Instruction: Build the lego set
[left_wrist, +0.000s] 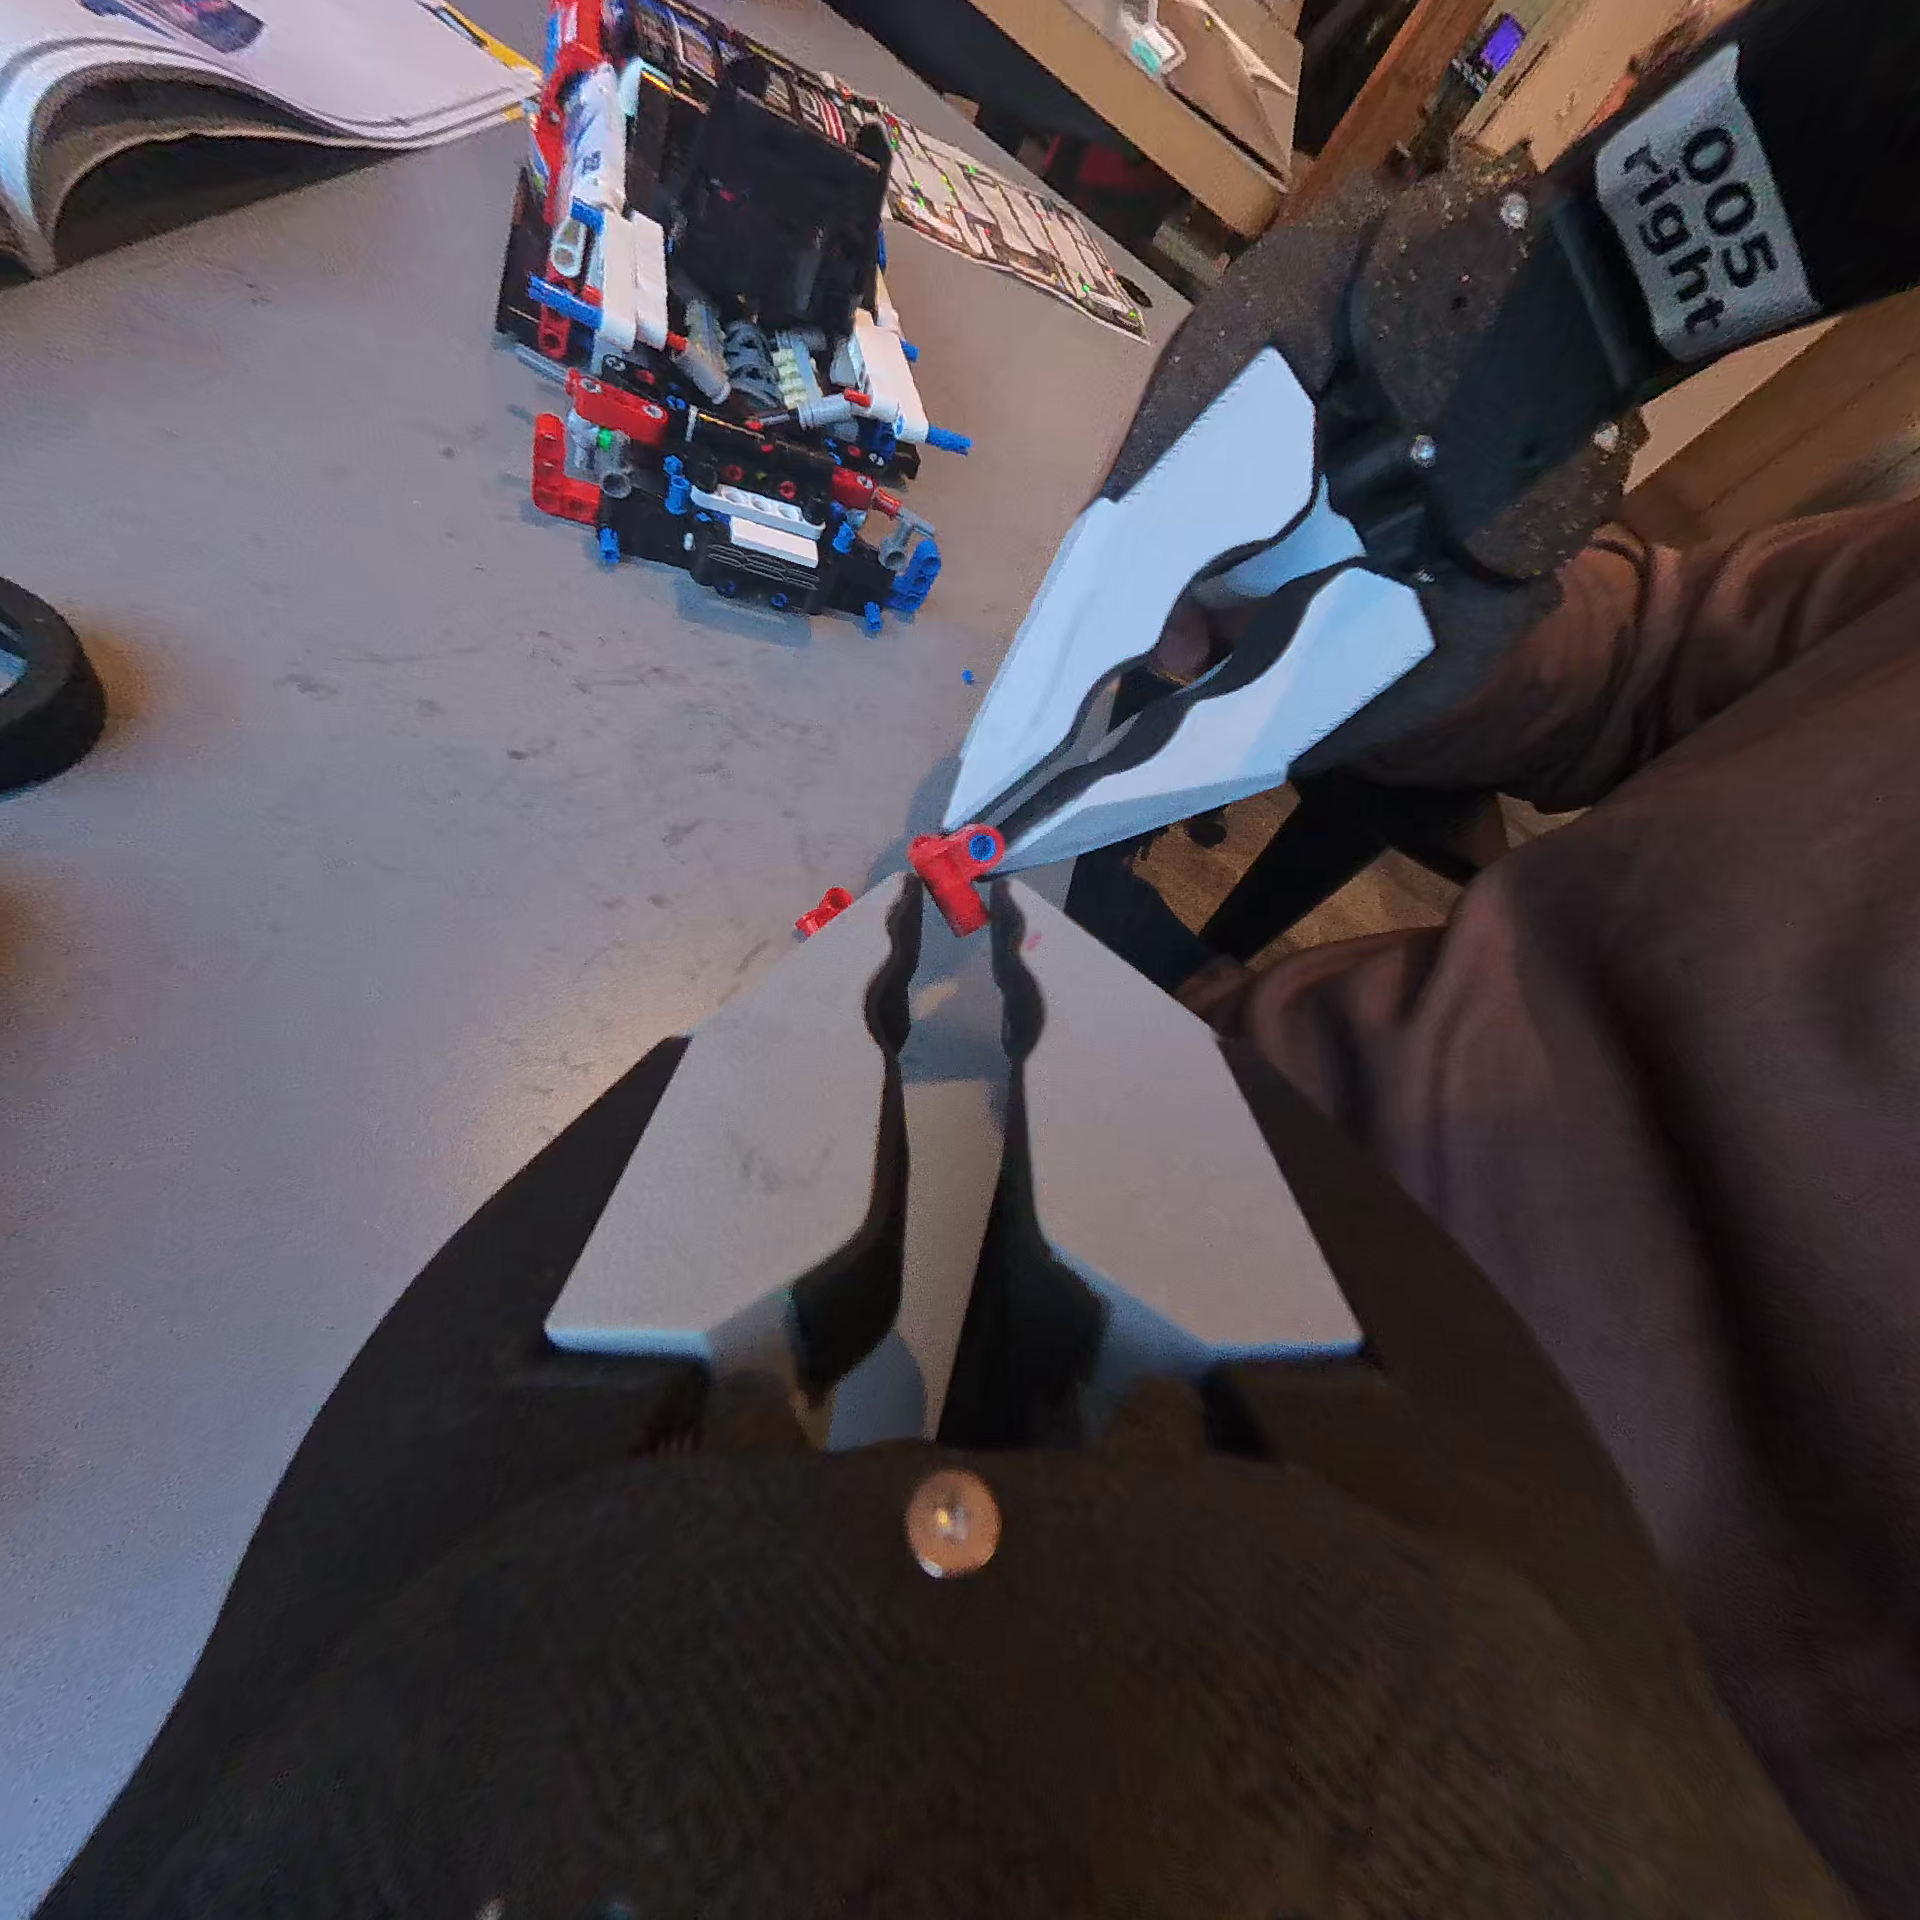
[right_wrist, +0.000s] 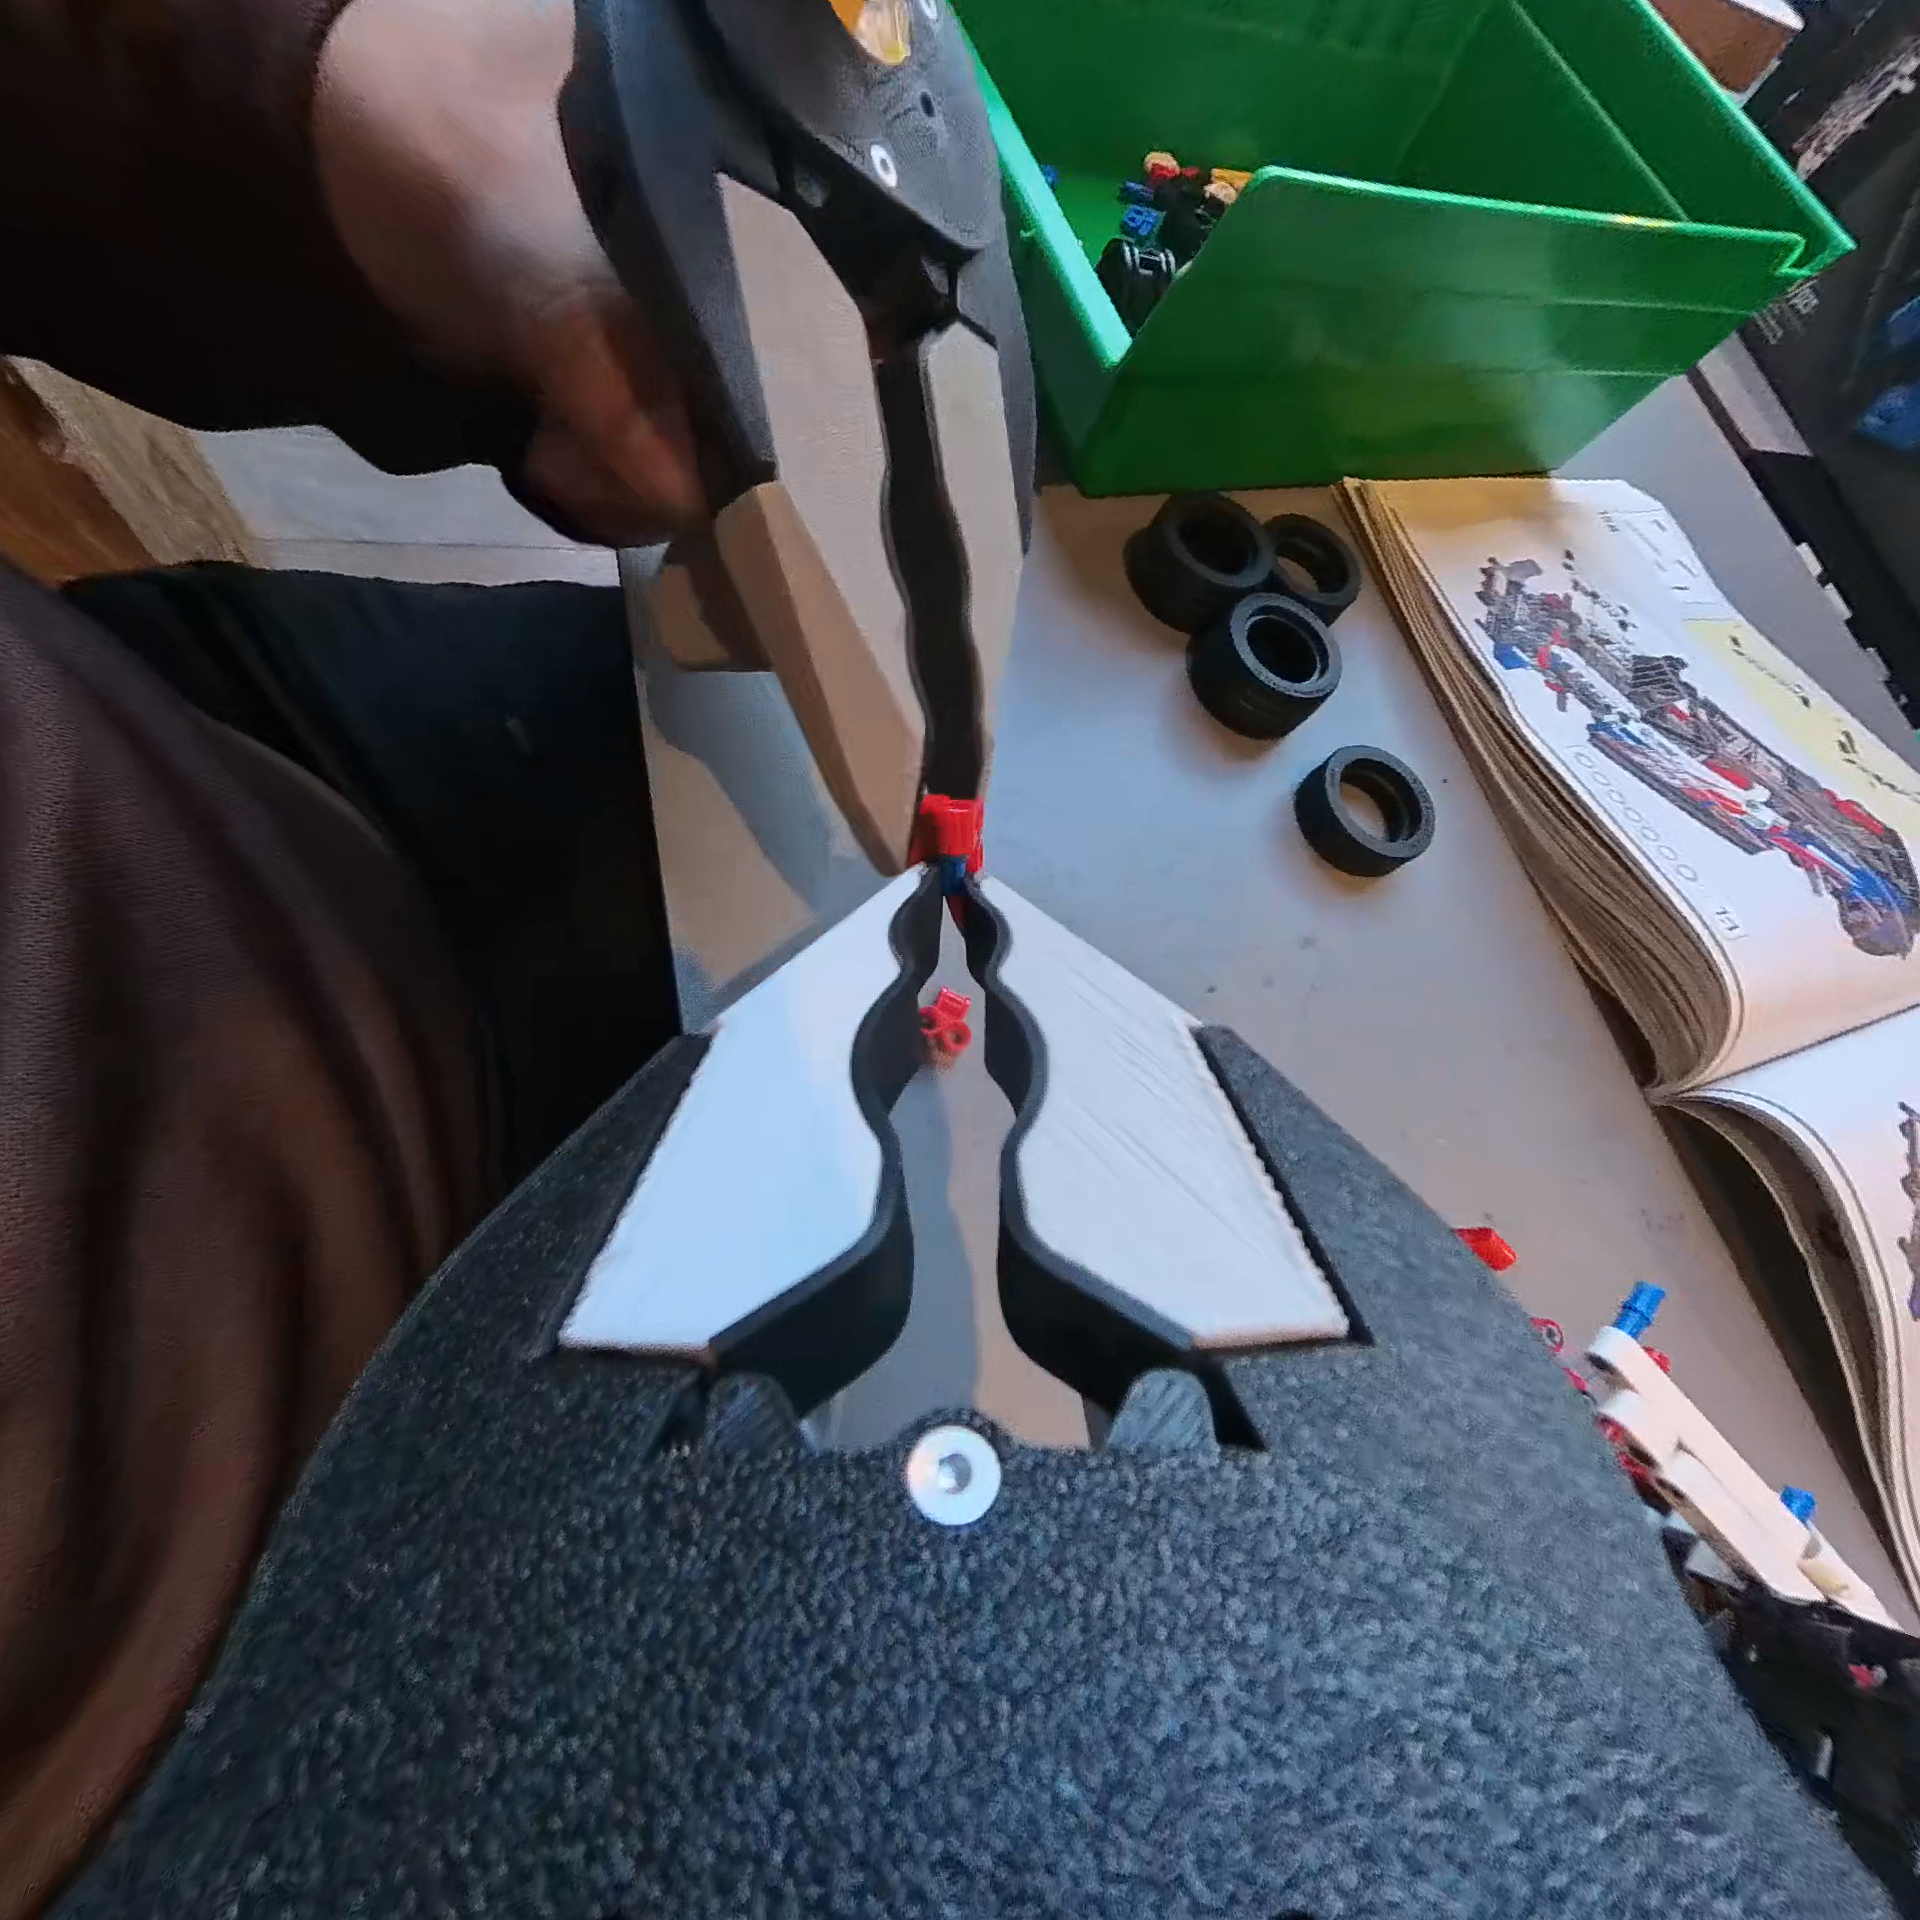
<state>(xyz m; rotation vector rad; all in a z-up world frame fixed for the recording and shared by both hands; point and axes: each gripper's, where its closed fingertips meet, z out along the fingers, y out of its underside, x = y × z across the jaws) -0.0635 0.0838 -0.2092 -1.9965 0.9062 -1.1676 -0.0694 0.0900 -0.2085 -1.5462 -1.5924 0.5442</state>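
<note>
The left tool (left_wrist: 951, 883) is closing its white, black-lined fingers on a small red plastic connector piece (left_wrist: 954, 871), holding it above the near edge of the pale grey surface (left_wrist: 312, 831). The right tool (right_wrist: 948, 881) is meeting it tip to tip, its fingers pinching a short blue pin (right_wrist: 954, 871) that is sitting in the hole of the red connector. The two tools are touching through the joined parts.

A second small red connector (left_wrist: 824, 911) is lying on the surface just beside the left tool's tip. Farther back, well apart from the tools, the partly built black, white, red and blue brick vehicle (left_wrist: 727, 343) is resting on the surface. An open paper instruction booklet (right_wrist: 1662, 748) is lying near it, with four loose black rubber tyres (right_wrist: 1262, 665) between the booklet and a green plastic bin (right_wrist: 1455, 343) that is holding more small pieces. A person's brown sleeve (left_wrist: 1662, 1039) is showing beside the tools.
</note>
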